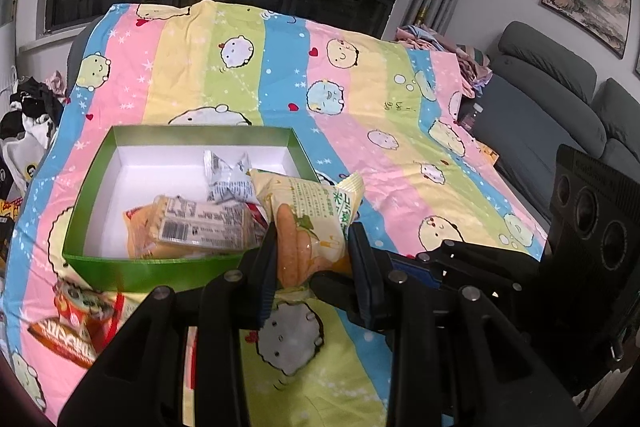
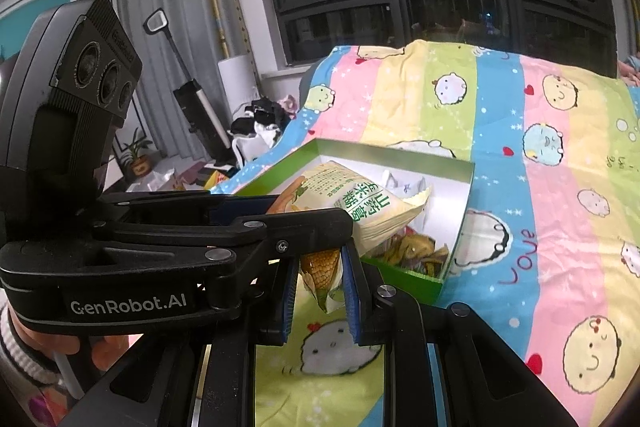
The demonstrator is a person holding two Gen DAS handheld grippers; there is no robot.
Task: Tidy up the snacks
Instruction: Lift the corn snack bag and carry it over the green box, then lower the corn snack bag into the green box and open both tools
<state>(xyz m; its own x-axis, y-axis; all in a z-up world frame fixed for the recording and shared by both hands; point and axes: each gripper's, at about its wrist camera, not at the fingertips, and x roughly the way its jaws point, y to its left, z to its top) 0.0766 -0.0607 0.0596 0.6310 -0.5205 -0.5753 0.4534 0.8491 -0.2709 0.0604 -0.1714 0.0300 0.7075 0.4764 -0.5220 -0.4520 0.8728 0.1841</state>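
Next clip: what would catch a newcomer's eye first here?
The striped cartoon bedsheet fills both views. On it stands an open green box holding wrapped snacks. At the box's near edge, the left gripper clamps a pale yellow snack packet, and the right gripper clamps a corn-printed packet.

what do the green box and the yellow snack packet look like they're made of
Green box: looks like thin cardboard, satin green outside, plain white inside, with crisp folded corners. Yellow snack packet: probably glossy plastic film; it crinkles, has a zigzag-cut sealed end and a clear window. Left gripper pinches one end.
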